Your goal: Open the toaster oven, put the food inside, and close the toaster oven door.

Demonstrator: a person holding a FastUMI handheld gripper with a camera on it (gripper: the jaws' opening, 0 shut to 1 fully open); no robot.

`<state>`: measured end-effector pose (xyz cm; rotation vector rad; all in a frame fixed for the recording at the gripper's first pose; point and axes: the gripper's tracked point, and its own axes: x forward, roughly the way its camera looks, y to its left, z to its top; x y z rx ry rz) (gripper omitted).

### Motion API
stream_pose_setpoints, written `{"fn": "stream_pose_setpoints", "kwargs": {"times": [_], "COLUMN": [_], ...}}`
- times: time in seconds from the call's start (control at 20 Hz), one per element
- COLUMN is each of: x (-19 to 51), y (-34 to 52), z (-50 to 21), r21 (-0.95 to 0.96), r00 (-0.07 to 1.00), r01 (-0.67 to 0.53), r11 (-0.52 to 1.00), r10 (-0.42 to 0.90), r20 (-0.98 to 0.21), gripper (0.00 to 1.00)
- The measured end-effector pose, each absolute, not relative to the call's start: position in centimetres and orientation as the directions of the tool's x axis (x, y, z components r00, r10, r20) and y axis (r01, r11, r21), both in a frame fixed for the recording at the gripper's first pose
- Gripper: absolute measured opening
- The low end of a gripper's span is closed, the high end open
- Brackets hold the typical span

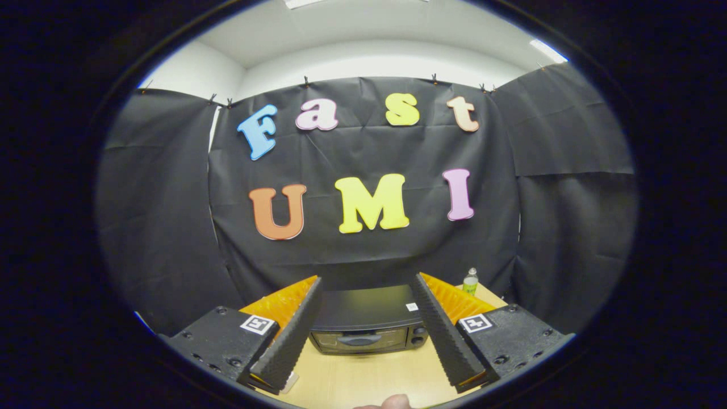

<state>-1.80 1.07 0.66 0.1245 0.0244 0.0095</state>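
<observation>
Gripper: fingers spread wide apart, nothing between the pads, held up off the table and aimed at the oven from a little way back.

Oven: small dark toaster oven on the table, sitting beyond the fingers and framed in the gap between them. Not touching either one.

Door: looks shut to me, flat against the front with the handle across the glass. Two knobs sit just beside it on the right.

Food: can't make any out for sure. Something pale peeks out by the left finger's tip, too hidden to name. The oven glass is too dark and small to tell whether anything's inside.

Table: light wood, bare patch between the gripper and the oven.

Bottle: small one standing at the back right, well apart from the oven, probably not part of the job.

Fingertip: bit of a person's finger poking in at the near table edge.

Progress: honestly ambiguous. A closed door with a free gripper fits an oven that's shut with the food somewhere outside, and just as well an oven that's shut with the food inside it. Can't call it from this.
</observation>
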Motion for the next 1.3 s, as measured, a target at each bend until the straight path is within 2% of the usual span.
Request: {"fn": "stream_pose_setpoints", "kwargs": {"times": [0.25,1.3], "x": [-3.8,-4.2], "y": [0.2,1.4], "z": [0.4,-0.2], "r21": [0.117,0.123], "r00": [1.0,0.998], "r01": [0.008,-0.027], "r11": [0.993,0.992], "r10": [-0.006,0.034], "r20": [-0.026,-0.06], "gripper": [1.0,1.0]}}
